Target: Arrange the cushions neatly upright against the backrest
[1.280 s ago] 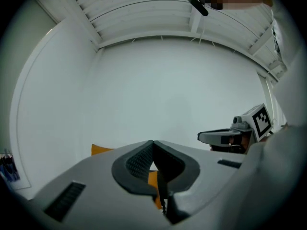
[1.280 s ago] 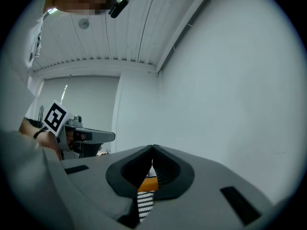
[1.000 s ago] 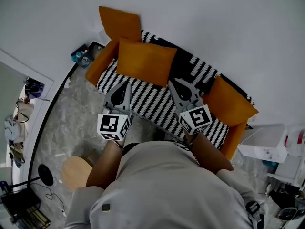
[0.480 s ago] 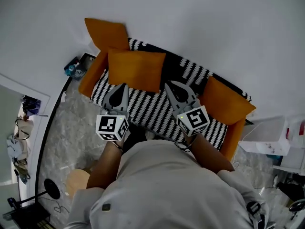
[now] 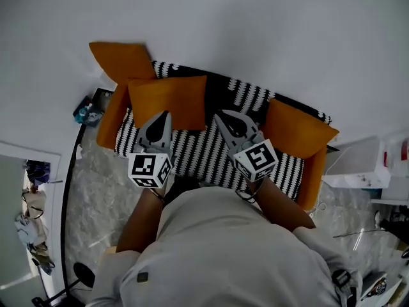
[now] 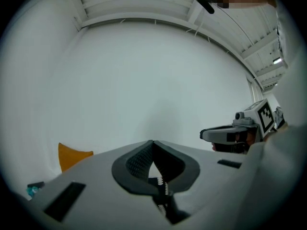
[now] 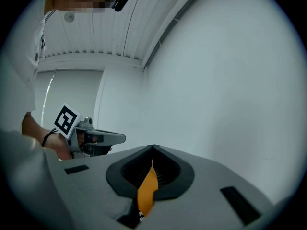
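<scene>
Sofa: we look steeply down on a sofa (image 5: pixel 198 149) with a black-and-white striped cover, standing against a pale wall (image 5: pixel 255 24); its backrest (image 5: pixel 246 93) runs along the far side.
Left cushion: the left cushion (image 5: pixel 121 59) is orange and sits at the sofa's left end, high up by the wall, apart from both grippers.
Middle cushion: the middle cushion (image 5: pixel 169 100) is orange and leans on the backrest over the left half of the seat, just beyond the left gripper's tips.
Right cushion: the right cushion (image 5: pixel 297 130) is orange and lies tilted at the right end, well apart from the other 2.
Left gripper: the left gripper (image 5: pixel 165 113) is held level over the front of the seat; in its own view the 2 jaws meet tip to tip with nothing between them.
Right gripper: the right gripper (image 5: pixel 218 115) is held level beside it, over the middle of the seat; its jaws are also pressed together at the tips; an orange strip (image 7: pixel 146 190) shows through the slot below them, probably a cushion beyond rather than a thing held.
Person: a grey shirt (image 5: pixel 217 254) fills the lower part of the head view; both forearms reach forward.
Surroundings: a marbled floor (image 5: pixel 96 184) lies left of the sofa; a white box (image 5: pixel 358 171) stands to its right.
</scene>
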